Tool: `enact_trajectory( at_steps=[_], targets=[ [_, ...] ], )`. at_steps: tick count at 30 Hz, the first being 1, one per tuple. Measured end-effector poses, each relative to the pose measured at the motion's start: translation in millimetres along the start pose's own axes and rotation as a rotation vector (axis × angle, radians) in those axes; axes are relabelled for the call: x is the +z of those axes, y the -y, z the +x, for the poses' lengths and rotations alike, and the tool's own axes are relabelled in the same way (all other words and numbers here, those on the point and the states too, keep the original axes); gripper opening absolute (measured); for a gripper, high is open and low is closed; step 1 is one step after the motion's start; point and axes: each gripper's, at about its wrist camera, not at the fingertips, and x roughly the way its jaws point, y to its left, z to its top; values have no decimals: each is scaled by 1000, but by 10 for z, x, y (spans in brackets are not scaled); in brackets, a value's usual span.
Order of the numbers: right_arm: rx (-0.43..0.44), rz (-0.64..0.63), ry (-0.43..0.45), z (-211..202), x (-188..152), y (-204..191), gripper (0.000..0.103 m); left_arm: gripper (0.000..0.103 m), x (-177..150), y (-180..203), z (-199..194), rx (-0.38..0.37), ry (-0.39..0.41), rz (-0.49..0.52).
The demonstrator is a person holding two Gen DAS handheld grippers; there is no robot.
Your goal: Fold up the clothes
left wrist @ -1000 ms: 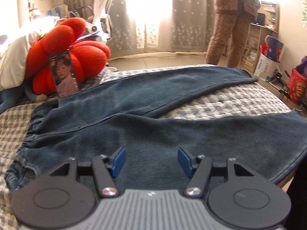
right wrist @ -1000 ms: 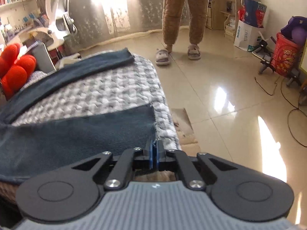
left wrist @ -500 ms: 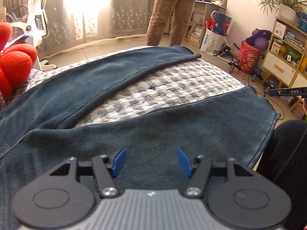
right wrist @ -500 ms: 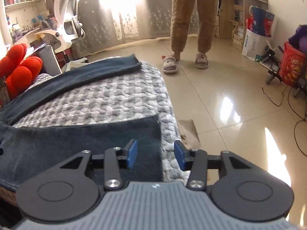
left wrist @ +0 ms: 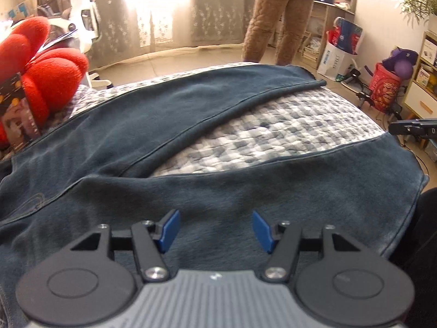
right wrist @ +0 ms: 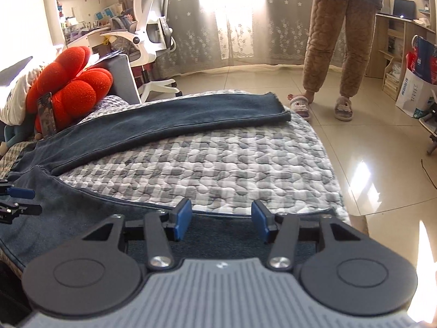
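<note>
Jeans (left wrist: 191,125) lie spread flat on the bed (left wrist: 273,136), legs splayed apart; left tongs (left wrist: 215,231) hover wide and empty over the near leg. Right view: right tongs (right wrist: 221,220) have just been opening (nothing between them), releasing that leg's hem.

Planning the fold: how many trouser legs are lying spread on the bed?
2: the far leg reaches toward the bed's far end; the near leg lies under both grippers.
</note>
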Motion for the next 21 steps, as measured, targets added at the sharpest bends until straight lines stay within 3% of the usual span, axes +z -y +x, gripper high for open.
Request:
enact_trajectory(
  at_steps=[6, 16, 21],
  targets=[
    [-5, -92, -37, 90, 42, -218, 56, 61, -149, -324, -46, 47, -5, -127],
    [-75, -225, -110, 232, 2, -448, 57, 61, -288, -454, -127, 108, 18, -280],
    [-104, -265, -119, 257, -21, -510, 57, 64, -330, -505, -139, 98, 7, -343]
  ],
)
